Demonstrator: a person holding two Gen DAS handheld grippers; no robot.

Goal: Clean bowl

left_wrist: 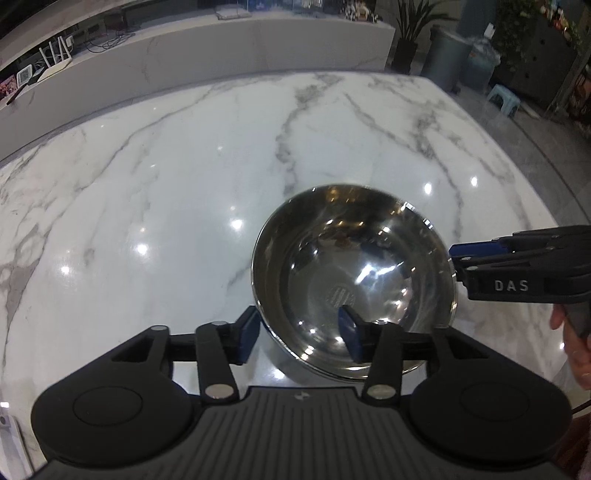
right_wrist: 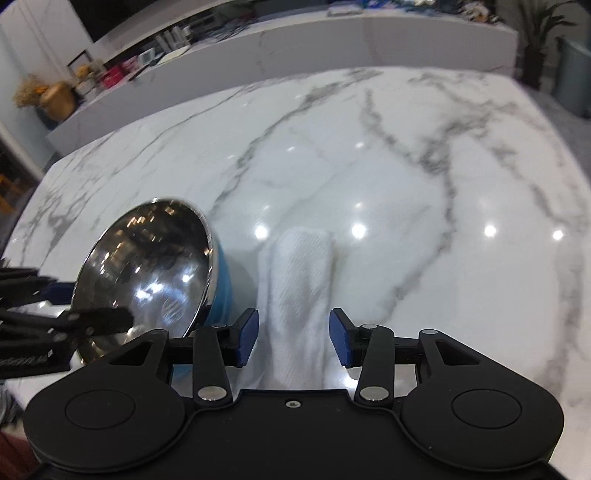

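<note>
A steel bowl (left_wrist: 354, 273) with a blue outside (right_wrist: 147, 266) is tilted on the white marble table. My left gripper (left_wrist: 301, 334) straddles the bowl's near rim, one blue pad inside and one outside, with a wide gap between them. In the right wrist view the left gripper (right_wrist: 92, 321) shows at the bowl's near edge. A white folded cloth (right_wrist: 299, 295) lies on the table to the right of the bowl. My right gripper (right_wrist: 293, 332) is open over the cloth's near part, one pad on each side. It shows from the side in the left wrist view (left_wrist: 458, 258).
The marble table (left_wrist: 166, 206) stretches far ahead and to both sides. A raised marble counter (left_wrist: 207, 48) with small items runs along the back. A potted plant (left_wrist: 410, 33), bins and a blue stool (left_wrist: 504, 98) stand past the table's right corner.
</note>
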